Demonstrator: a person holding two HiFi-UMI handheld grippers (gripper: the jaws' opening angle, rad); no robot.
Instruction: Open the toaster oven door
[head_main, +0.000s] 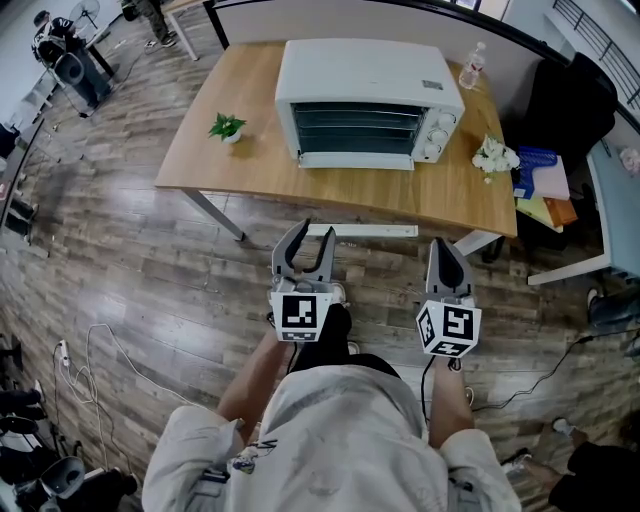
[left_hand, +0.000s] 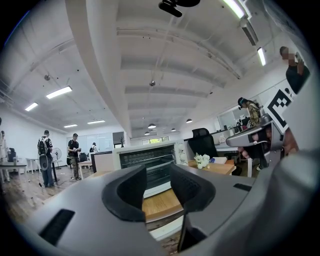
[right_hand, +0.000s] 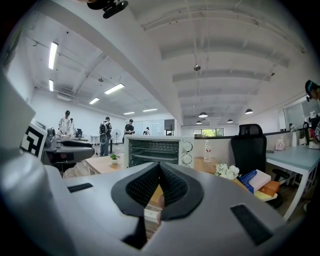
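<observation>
- While I hold both claws out level above the plank floor (head_main: 150, 260), the toaster oven (head_main: 365, 95) sits well ahead of them on a wooden table (head_main: 260, 160), and neither claw touches it.
- My left claw (head_main: 310, 232) is spread. In the left gripper view its dark pads (left_hand: 125, 192) stand apart with nothing between them, and I can see the oven's front through the gap.
- My right claw (head_main: 441, 243) is pressed together. In the right gripper view its two pads (right_hand: 142, 185) meet at the tips and pinch nothing.
- The oven door (head_main: 358, 128) faces the claws and is closed, with wire racks showing behind its glass. It lies ahead, roughly between the lines the two claws point along.
- Three knobs (head_main: 440, 130) run down the oven's front beside the door, almost straight ahead of the right claw.
- A small potted plant (head_main: 227, 127) stands on the table ahead and to the left of the left claw.
- A bunch of white flowers (head_main: 494, 155) lies ahead and to the right of the right claw, near the oven.
- A water bottle (head_main: 472, 66) stands past the oven's far right corner, farther from the claws than the oven.
- A black chair (head_main: 570, 100) and stacked books (head_main: 540, 180) are beyond the table's end, off to the right of the right claw.
</observation>
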